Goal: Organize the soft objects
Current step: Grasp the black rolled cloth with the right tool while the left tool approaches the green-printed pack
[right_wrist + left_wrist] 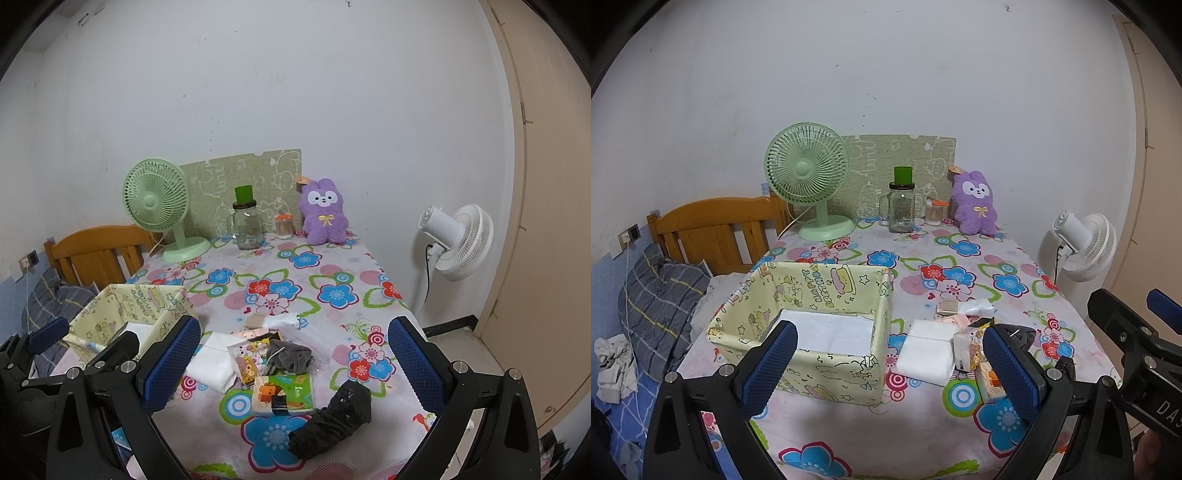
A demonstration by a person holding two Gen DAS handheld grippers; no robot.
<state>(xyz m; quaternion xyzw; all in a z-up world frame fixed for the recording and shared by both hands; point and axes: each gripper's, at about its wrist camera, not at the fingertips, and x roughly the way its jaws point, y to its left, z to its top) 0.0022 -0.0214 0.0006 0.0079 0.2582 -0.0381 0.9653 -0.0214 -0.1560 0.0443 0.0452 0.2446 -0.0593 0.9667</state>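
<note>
Yellow fabric forms the box (pixel 827 332) at the table's left edge, about nine o'clock from the pile of soft things; a white sheet (pixel 827 328) lies flat inside it. Beyond the box, at eleven o'clock, a green fan (pixel 809 181) stands before a wooden headboard (pixel 713 225). A jar (pixel 902 206) with a green lid stands at twelve o'clock, then a purple plush (pixel 975 203) at one o'clock.

Just right of the box lie two white pads (pixel 214 360), touching a cartoon-print tissue pack (pixel 247 360). A grey scrunchie (pixel 291 356) rests against that pack, and a green packet (pixel 284 395) sits just in front. A black cloth (pixel 332 417) lies crumpled at five o'clock from the packet, near the table's front edge. Small wrapped items (pixel 273 319) lie behind the pile. A white floor fan (pixel 458 240) stands off the table at two o'clock.

The left gripper (pixel 890 365) hovers level over the front edge, fingers spread wide with nothing between, straddling the box corner and pads. The right gripper (pixel 295 365) hangs likewise level and wide apart, empty, framing the pile.
</note>
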